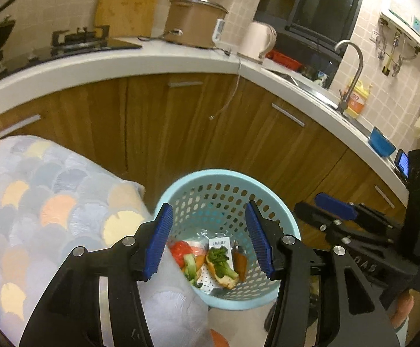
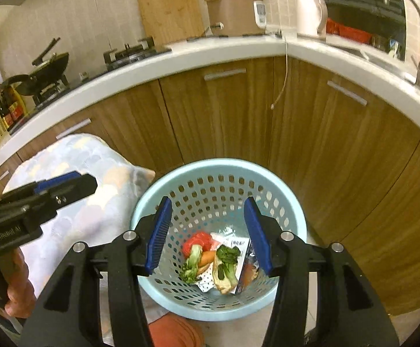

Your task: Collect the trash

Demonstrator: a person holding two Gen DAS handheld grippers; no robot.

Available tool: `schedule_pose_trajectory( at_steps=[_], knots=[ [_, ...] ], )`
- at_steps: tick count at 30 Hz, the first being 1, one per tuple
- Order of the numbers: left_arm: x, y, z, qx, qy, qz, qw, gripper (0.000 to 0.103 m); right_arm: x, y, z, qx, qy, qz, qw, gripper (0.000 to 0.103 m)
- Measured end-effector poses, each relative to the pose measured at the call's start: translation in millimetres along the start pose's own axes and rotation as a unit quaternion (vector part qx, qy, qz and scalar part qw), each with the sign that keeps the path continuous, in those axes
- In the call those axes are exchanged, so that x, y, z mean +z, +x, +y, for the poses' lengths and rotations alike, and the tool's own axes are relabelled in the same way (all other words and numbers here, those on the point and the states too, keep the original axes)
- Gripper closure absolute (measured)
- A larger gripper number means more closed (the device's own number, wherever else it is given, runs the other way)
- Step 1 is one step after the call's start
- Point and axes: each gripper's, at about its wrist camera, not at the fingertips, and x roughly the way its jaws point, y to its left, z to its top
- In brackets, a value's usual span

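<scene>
My right gripper [image 2: 208, 231] is wide open and holds nothing. My left gripper [image 1: 208, 238] is wide open and empty too. Both hang over the blue basket [image 2: 293, 211]. The trash [image 2: 215, 260] lies at the bottom: green veggies, something red and some wrappers. I think I should lift straight up so I miss the rim. The covered table [image 1: 36, 202] touches the basket's left side. The cupboards [image 2: 340, 156] are close behind.

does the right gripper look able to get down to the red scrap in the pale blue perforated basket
Probably yes. The right gripper hangs open right above the pale blue perforated basket, whose mouth is uncovered. The red scrap lies on top of the pile by the greens, and the left gripper sits off to the side.
</scene>
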Motion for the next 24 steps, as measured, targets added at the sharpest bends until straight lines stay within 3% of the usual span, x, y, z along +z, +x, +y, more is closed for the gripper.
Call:
schedule_pose_trajectory(
  at_steps=[4,8,12,19,24],
  knots=[
    [-2.3,-28.1,-1.9,0.017,0.000,-0.028,0.9995,0.052,6.6,-25.0,15.2,0.007,-0.006,-0.025,1.000,0.055],
    [-8.8,-59.7,-1.5,0.045,-0.007,-0.057,0.9974,0.048,10.0,-44.7,34.0,-0.018,-0.020,-0.042,0.999,0.054],
    [-12.8,-86.7,-2.1,0.083,-0.013,-0.092,0.9923,0.035,13.3,-66.1,48.9,-0.061,-0.036,-0.077,0.994,0.054],
    [-14.7,-117.3,-17.8,0.151,0.017,-0.139,0.9785,0.013,11.3,-88.1,56.9,-0.083,-0.039,-0.119,0.989,0.043],
    [-18.5,-124.0,-20.6,0.171,0.010,-0.151,0.9735,0.012,10.5,-92.3,55.7,-0.083,-0.033,-0.124,0.988,0.037]
  ],
)
